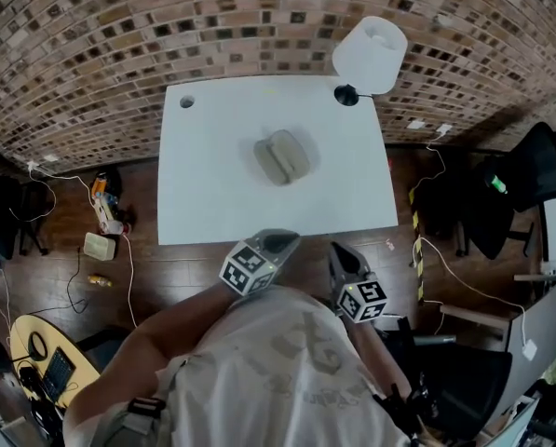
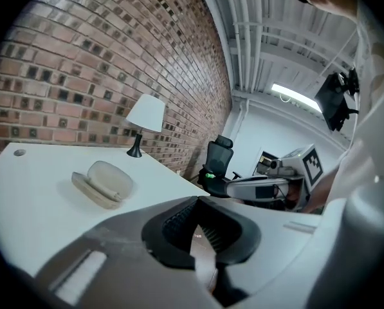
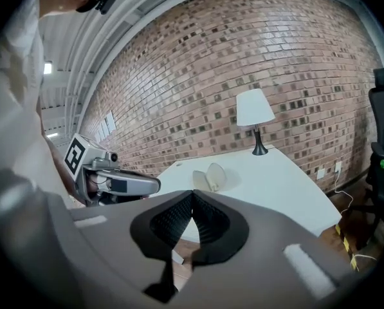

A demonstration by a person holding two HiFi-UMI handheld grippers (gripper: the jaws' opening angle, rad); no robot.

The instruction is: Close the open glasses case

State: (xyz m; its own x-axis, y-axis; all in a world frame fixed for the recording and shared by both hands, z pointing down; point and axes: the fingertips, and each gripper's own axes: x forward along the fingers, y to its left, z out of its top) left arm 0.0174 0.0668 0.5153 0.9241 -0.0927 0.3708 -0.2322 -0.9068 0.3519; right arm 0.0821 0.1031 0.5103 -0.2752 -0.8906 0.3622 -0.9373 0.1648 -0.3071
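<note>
Case (image 1: 281, 156) lies open at tabletop (image 1: 212, 194) centre, well apart from left tongs (image 1: 279, 241) and right tongs (image 1: 342, 253), both closed on nothing; likely a light, stiff, smooth shell, so press the lid (image 2: 112, 176) by its free edge

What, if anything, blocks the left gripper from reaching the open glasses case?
Probably nothing, yes: only bare table lies between the left gripper and the glasses case; the lamp stands aside.

Open glasses case (image 1: 281, 156) lies on white table (image 1: 203, 184), lamp (image 1: 370, 54) at corner.
</note>
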